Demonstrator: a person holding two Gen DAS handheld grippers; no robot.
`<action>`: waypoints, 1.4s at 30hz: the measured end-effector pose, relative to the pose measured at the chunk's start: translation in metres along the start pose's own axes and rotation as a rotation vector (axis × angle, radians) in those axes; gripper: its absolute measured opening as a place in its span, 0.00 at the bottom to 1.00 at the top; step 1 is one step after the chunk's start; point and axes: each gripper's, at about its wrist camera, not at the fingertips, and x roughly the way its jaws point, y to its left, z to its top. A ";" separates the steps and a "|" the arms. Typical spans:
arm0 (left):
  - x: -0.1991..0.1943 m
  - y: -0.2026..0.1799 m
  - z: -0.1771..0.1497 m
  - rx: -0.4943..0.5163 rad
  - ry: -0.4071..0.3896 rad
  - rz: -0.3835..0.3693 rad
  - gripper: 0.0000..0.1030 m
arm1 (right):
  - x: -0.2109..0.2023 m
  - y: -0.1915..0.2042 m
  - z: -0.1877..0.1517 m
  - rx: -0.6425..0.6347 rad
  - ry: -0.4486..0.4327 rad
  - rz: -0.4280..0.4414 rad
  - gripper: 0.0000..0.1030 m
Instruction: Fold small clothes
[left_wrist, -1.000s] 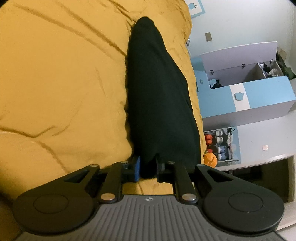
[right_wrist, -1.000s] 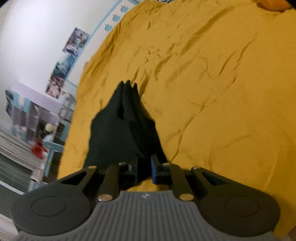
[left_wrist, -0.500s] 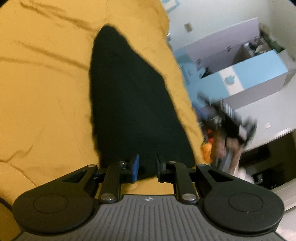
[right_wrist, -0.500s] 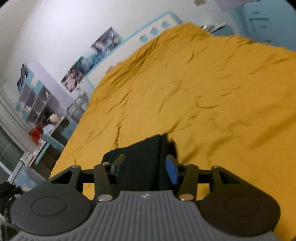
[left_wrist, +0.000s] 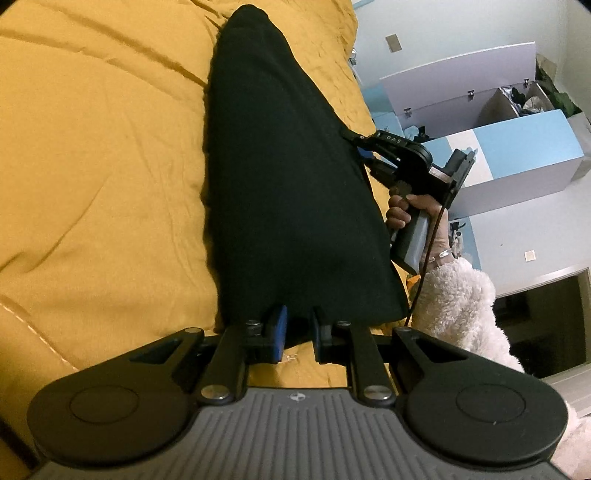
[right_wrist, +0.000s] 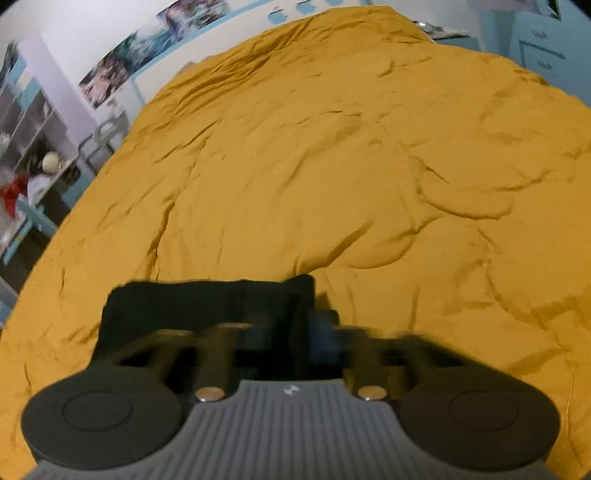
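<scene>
- Black garment (left_wrist: 280, 192): a small dark piece of clothing lies on the mustard-yellow bedspread (left_wrist: 99, 177), near the bed's edge. From your left wrist camera it looks like a long tapering shape, wide at the near end and narrowing to a rounded tip far away.
- Your left gripper (left_wrist: 297, 330) sits at the garment's near, wide edge. Its fingers are partly apart, with the cloth's hem between them; whether they actually pinch the cloth cannot be told. One finger carries a blue pad (left_wrist: 280, 328).
- Your right gripper (left_wrist: 360, 142) appears in the left wrist view at the garment's right edge, about halfway along. Its tip meets the cloth there, with blue visible on one finger.
- Your right hand (left_wrist: 410, 210) wraps the gripper's handle, and a fluffy white sleeve (left_wrist: 454, 306) covers the wrist.
- From the right wrist camera the picture is blurred. The garment (right_wrist: 207, 306) lies as a flat dark shape just ahead of the right gripper (right_wrist: 284, 332), and cloth fills the space between its fingers. How far apart they stand cannot be told.
- Beside the bed stands a blue and white cabinet (left_wrist: 517, 147).
</scene>
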 end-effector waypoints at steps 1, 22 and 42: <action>-0.002 0.002 0.001 0.001 0.001 -0.004 0.19 | -0.003 0.007 0.001 -0.023 -0.018 -0.027 0.06; -0.025 -0.042 0.005 0.161 -0.087 0.049 0.23 | -0.196 0.053 -0.108 -0.283 -0.155 0.031 0.30; 0.006 -0.049 -0.018 0.303 -0.109 0.299 0.25 | -0.184 0.010 -0.197 -0.149 -0.065 -0.053 0.21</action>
